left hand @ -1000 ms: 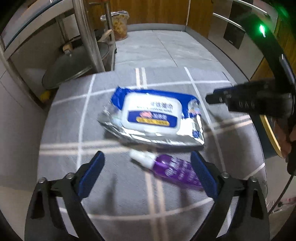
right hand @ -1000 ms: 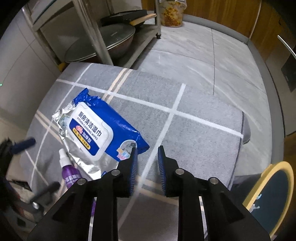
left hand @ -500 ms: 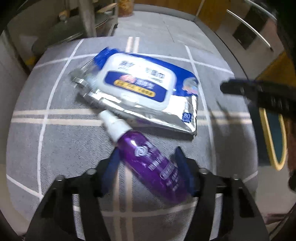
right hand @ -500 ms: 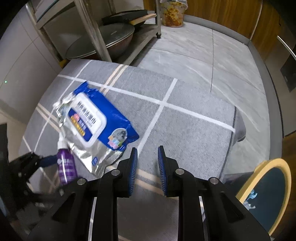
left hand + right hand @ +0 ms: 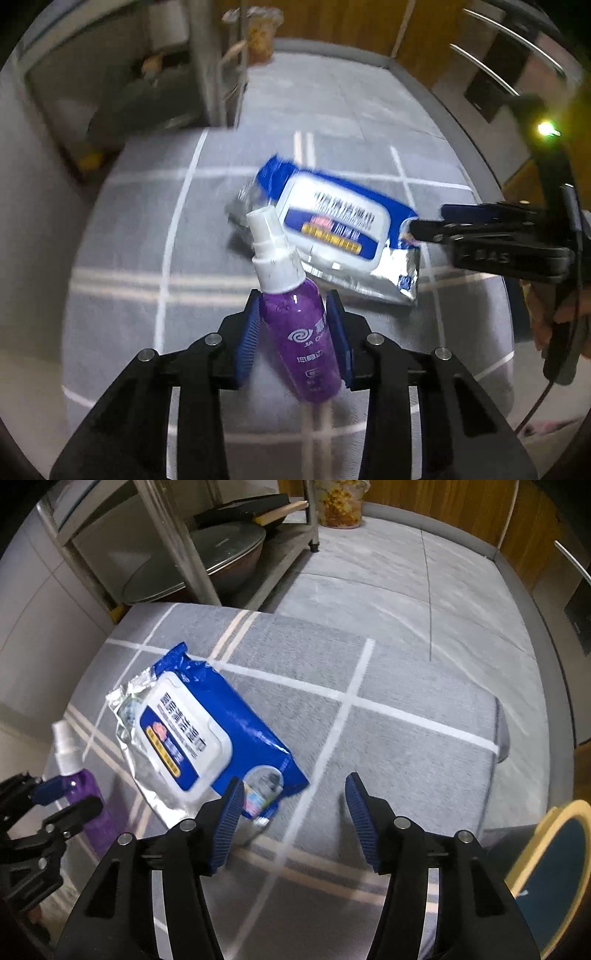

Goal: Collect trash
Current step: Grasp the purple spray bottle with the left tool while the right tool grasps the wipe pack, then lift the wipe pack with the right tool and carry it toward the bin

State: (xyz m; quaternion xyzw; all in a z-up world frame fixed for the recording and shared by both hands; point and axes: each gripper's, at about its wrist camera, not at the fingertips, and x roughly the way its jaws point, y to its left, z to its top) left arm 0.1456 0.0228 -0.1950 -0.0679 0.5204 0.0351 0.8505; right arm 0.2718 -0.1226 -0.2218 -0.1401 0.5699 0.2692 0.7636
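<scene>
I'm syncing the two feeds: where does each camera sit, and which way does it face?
Left wrist: on the left gripper, facing forward and down at the rug; its fingers clamp the purple spray bottle; the right gripper enters from the right.
Right wrist: on the open right gripper, facing the wipes pack; the left gripper shows at left.
Shared: bottle, wipes pack, grey rug.

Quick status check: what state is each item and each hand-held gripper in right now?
Spray bottle: capped, gripped by the left hand-held gripper, tilted.
Wipes pack: flip lid closed, lying flat on the rug, not gripped.
Left hand-held gripper: shut on the spray bottle.
Right hand-held gripper: open, empty, left finger over the pack's near corner.
Rug: spread flat on the floor.
</scene>
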